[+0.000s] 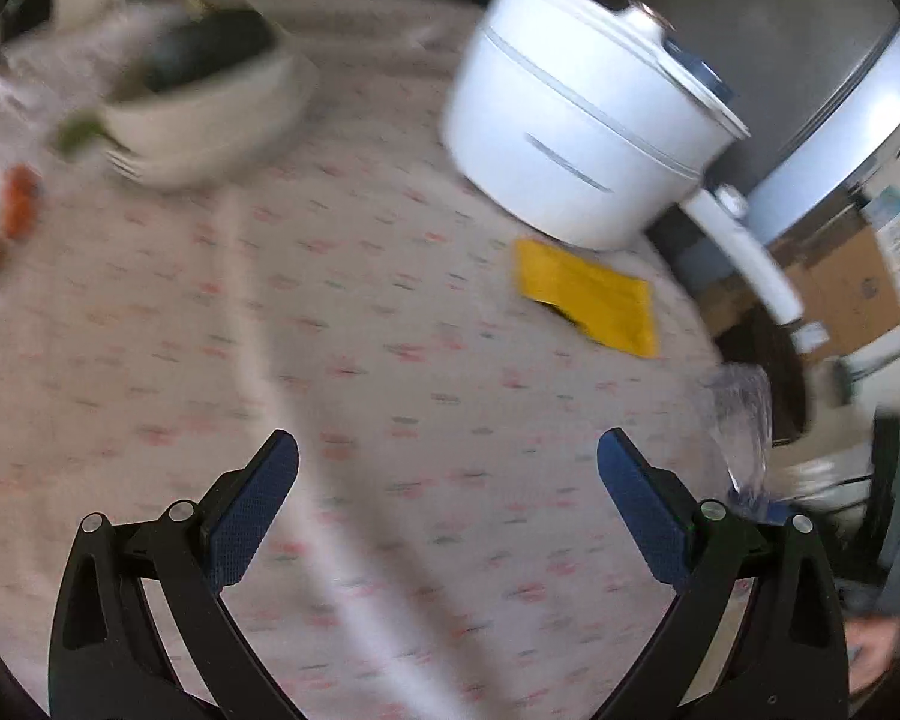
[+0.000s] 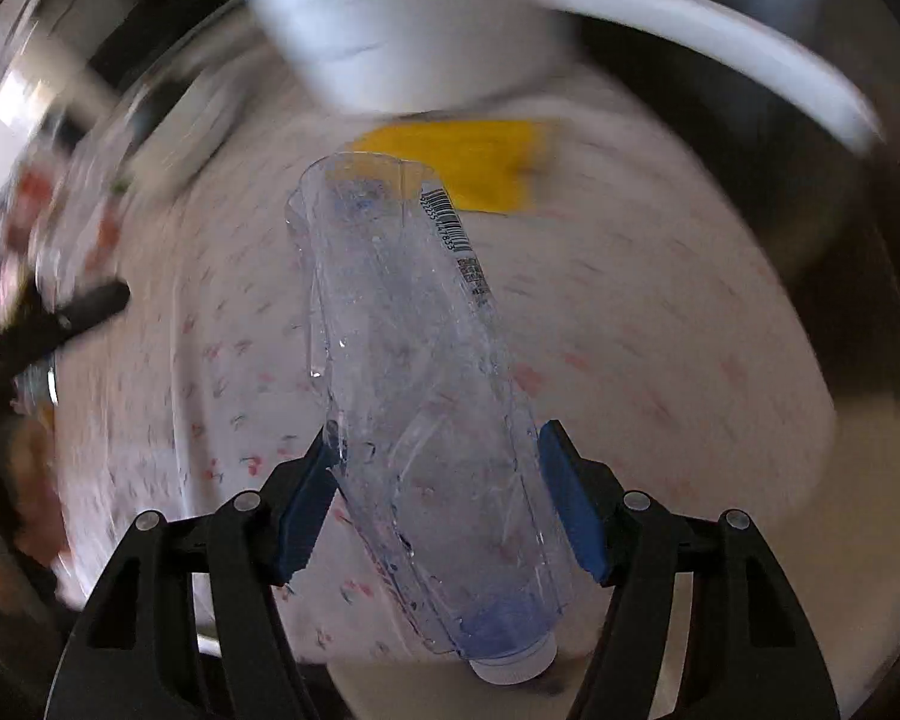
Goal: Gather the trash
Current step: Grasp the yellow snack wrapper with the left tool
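My right gripper (image 2: 435, 441) is shut on a clear crushed plastic bottle (image 2: 414, 372), held above the table with its cap end toward the camera. The same bottle shows at the right edge of the left wrist view (image 1: 744, 426). A yellow wrapper (image 1: 588, 294) lies flat on the patterned tablecloth in front of a white pot; it also shows in the right wrist view (image 2: 468, 162) beyond the bottle. My left gripper (image 1: 447, 456) is open and empty above the cloth.
A white lidded pot (image 1: 576, 126) with a handle stands at the back right. A beige bowl (image 1: 210, 114) holding something dark sits at the back left, with green and orange bits (image 1: 18, 204) near it. Cardboard boxes (image 1: 852, 288) stand beyond the table edge.
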Demonstrator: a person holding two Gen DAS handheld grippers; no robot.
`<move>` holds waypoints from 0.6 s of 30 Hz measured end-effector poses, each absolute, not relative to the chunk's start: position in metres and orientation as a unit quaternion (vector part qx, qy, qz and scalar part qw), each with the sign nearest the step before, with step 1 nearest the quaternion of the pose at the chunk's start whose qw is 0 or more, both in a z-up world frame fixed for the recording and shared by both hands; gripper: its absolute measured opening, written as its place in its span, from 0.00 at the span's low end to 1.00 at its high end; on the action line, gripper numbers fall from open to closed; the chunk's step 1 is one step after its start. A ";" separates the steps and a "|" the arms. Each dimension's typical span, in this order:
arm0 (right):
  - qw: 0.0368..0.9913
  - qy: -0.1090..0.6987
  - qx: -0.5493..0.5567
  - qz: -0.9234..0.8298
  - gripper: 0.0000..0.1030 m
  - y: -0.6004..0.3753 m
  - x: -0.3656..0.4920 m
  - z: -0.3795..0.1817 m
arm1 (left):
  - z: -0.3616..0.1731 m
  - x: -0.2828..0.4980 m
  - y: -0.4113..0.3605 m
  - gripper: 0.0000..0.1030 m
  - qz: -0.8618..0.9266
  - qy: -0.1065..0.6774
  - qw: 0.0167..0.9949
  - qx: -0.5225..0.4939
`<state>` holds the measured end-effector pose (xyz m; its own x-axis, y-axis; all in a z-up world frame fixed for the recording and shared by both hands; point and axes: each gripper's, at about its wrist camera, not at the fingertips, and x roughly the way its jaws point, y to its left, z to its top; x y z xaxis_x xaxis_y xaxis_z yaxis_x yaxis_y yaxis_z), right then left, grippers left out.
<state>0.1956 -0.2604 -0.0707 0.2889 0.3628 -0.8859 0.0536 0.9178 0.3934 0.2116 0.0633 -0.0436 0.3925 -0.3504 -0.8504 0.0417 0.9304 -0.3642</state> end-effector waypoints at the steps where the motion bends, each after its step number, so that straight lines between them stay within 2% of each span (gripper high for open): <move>1: 0.783 0.580 0.206 0.091 0.64 -0.273 0.188 -0.066 | -0.050 0.219 0.059 0.93 -0.123 0.545 0.813 -0.165; 2: 0.788 0.567 0.221 0.090 0.64 -0.281 0.181 -0.060 | -0.058 0.228 0.053 0.92 -0.121 0.553 0.802 -0.192; 5: 0.801 0.542 0.235 0.099 0.64 -0.287 0.170 -0.046 | -0.070 0.251 0.032 0.82 -0.128 0.558 0.781 -0.249; 11: 0.799 0.528 0.260 0.125 0.64 -0.306 0.159 -0.044 | -0.085 0.283 -0.013 0.67 -0.092 0.563 0.795 -0.205; 15: 0.797 0.526 0.264 0.134 0.64 -0.302 0.167 -0.044 | -0.096 0.302 -0.027 0.62 -0.081 0.566 0.794 -0.207; 18: 0.796 0.527 0.265 0.134 0.64 -0.305 0.169 -0.047 | -0.099 0.310 -0.032 0.61 -0.064 0.556 0.802 -0.208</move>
